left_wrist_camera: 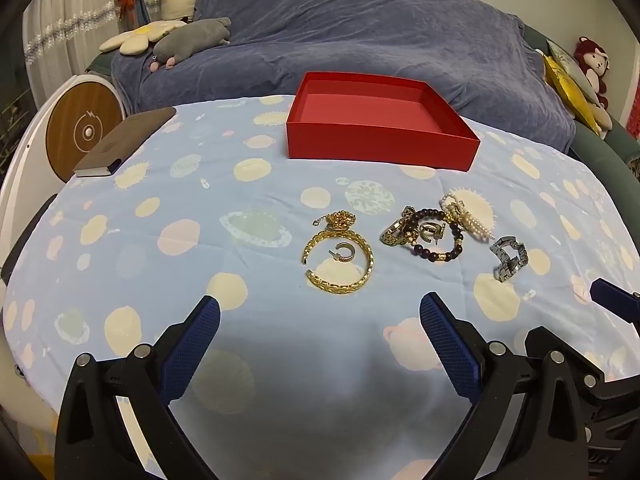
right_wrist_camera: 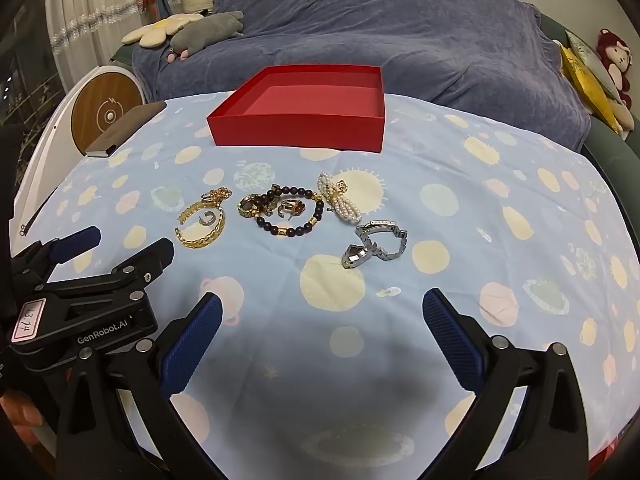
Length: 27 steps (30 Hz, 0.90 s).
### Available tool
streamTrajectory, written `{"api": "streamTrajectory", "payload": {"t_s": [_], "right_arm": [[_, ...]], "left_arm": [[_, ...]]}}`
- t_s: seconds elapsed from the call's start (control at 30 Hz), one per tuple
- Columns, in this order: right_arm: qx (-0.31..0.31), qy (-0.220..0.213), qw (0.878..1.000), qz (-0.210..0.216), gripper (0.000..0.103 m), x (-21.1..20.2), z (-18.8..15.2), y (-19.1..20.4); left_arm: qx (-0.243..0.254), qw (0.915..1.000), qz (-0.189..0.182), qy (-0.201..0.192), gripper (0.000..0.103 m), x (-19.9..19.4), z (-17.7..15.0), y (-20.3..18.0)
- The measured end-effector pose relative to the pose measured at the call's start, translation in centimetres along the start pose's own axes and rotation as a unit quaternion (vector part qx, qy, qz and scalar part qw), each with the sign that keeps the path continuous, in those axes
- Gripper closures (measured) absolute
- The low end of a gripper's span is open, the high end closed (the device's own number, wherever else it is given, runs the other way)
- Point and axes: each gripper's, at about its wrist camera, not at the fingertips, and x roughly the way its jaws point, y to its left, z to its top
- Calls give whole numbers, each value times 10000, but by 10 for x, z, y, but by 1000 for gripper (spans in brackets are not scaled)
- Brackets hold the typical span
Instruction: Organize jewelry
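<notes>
An empty red box (left_wrist_camera: 380, 136) (right_wrist_camera: 298, 130) stands at the back of the table. In front of it lie a gold chain bracelet (left_wrist_camera: 362, 276) (right_wrist_camera: 210, 234) with a small hoop earring inside, a dark bead bracelet (left_wrist_camera: 444, 254) (right_wrist_camera: 296, 232) around rings and a gold watch, a pearl piece (left_wrist_camera: 474, 222) (right_wrist_camera: 344, 206), and a silver watch (left_wrist_camera: 510, 260) (right_wrist_camera: 374, 246). My left gripper (left_wrist_camera: 320, 312) is open and empty, just short of the gold bracelet. My right gripper (right_wrist_camera: 322, 308) is open and empty, just short of the silver watch. The left gripper shows in the right wrist view (right_wrist_camera: 116, 248).
The table carries a light blue planet-print cloth (left_wrist_camera: 200, 216). A dark notebook (left_wrist_camera: 128, 140) lies at the back left corner. A round white and wood device (left_wrist_camera: 80, 132) stands beyond the left edge. A sofa under a blue blanket (left_wrist_camera: 360, 32) with plush toys is behind.
</notes>
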Motion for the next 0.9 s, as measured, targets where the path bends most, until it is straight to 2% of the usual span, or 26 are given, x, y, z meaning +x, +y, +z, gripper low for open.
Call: {"api": "streamTrajectory", "payload": {"t_s": [0.9], "right_arm": [[14,-13,10000,3,5,-1,1,-1]], "left_arm": [[19,10000,-31,4,5,-1,0,-1]]}}
